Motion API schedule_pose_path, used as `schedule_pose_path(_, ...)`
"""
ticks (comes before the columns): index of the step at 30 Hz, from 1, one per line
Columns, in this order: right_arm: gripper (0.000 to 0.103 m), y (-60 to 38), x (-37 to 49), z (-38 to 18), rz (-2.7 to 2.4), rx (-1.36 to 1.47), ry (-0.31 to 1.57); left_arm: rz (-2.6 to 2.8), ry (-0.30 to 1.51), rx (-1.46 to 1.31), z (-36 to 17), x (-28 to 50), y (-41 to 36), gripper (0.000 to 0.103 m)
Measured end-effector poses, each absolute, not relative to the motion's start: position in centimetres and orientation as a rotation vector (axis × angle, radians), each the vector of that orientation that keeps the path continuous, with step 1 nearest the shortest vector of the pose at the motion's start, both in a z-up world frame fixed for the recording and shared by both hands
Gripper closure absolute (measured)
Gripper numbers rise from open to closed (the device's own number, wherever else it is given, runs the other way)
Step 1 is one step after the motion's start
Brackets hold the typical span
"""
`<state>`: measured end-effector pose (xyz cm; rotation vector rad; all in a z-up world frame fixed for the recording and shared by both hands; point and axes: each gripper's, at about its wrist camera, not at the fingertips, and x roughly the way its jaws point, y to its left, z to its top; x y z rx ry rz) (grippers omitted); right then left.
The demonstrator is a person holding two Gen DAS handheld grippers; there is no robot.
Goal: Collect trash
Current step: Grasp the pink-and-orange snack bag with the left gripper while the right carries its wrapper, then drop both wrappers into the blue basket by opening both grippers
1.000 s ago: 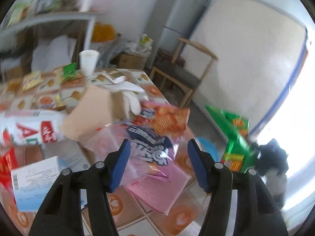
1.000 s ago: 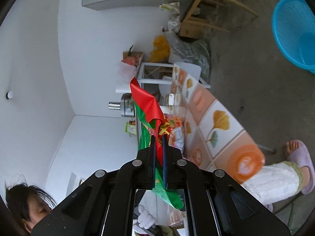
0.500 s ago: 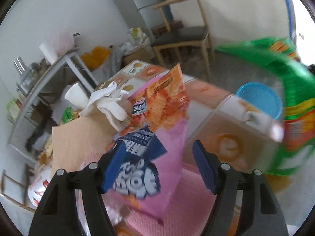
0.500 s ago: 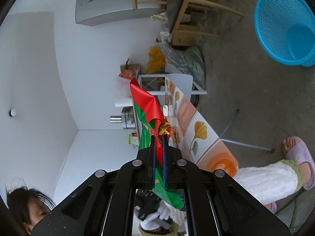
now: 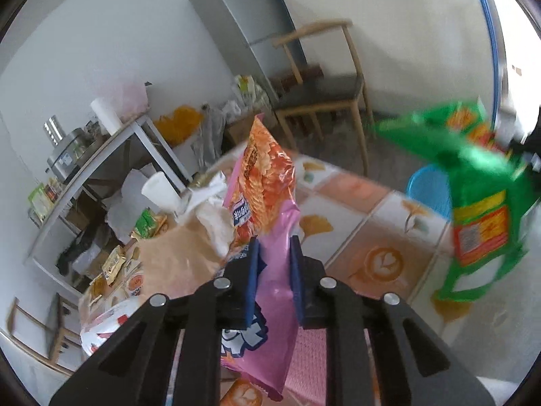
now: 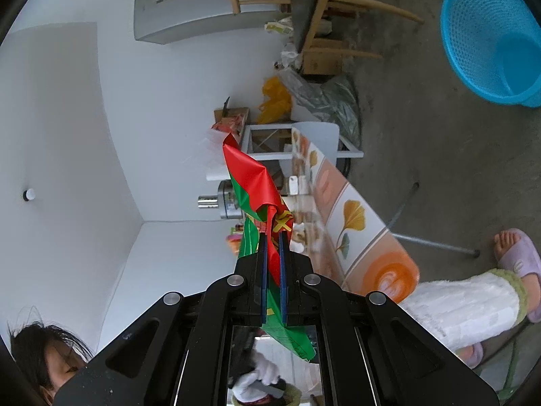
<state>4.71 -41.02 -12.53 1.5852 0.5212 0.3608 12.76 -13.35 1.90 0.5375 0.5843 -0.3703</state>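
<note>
The left gripper (image 5: pixel 273 270) is closing its jaws on a pink snack bag (image 5: pixel 267 237) above the bench (image 5: pixel 365 209). It is light, thin and slippery, so pinch its flat edge. The right gripper (image 6: pixel 272 264) holds a green wrapper (image 6: pixel 252 186) tight; the blue basket (image 6: pixel 473 27) waits at 1 o'clock.

Glossy plastic wrapper (image 5: pixel 275 253) (crinkled), woven plastic basket (image 6: pixel 487 27).
</note>
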Motion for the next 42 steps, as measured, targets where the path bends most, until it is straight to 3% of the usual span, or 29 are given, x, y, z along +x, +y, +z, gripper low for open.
schedule_pose_path(12,0.099,-43.3,0.9,-9.3,0.357,1.551,0.405,-0.689,0.677,-0.165,9.9,15.0,-6.7,0.087)
schedule_pose_path(23,0.099,-49.5,-6.9,-8.3,0.166,1.533,0.234,-0.829,0.723,-0.24,10.1,16.3,-14.4,0.087)
schedule_pose_path(31,0.099,-53.2,-8.2,-9.6,-0.138,1.443,0.257,-0.919,0.859,-0.195,5.3,18.9,-26.7,0.087)
schedule_pose_path(42,0.098,-57.2,0.8,-15.4,-0.485,1.286,0.346,-0.814,1.028,-0.033,-8.0,24.3,-46.1,0.087)
